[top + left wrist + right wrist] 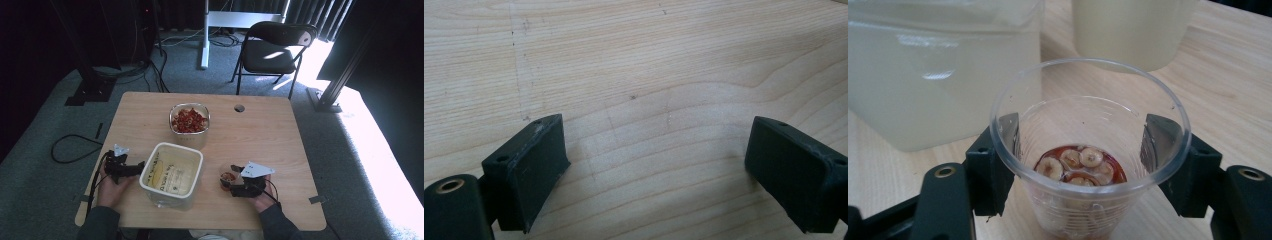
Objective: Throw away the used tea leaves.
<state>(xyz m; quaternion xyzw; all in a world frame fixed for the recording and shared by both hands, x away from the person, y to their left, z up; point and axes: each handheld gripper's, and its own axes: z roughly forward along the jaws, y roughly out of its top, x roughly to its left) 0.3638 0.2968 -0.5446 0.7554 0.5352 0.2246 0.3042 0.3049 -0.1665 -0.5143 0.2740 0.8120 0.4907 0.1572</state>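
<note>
Straddling a small clear plastic cup (1090, 160) of sliced fruit, the right gripper (239, 183) sat on the wooden table (260, 130), pads against its walls. Cup stood upright right of the white rectangular tub (171, 173). Left gripper (131, 169) waited wide, empty, beside the tub's left.

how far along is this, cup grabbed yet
Done: the clear plastic cup holds a few dried fruit slices. In hand: the right hand-held gripper has its jaws on either side of the cup, seemingly touching. Left: lifting it; the left hand-held gripper is open over bare table.
</note>
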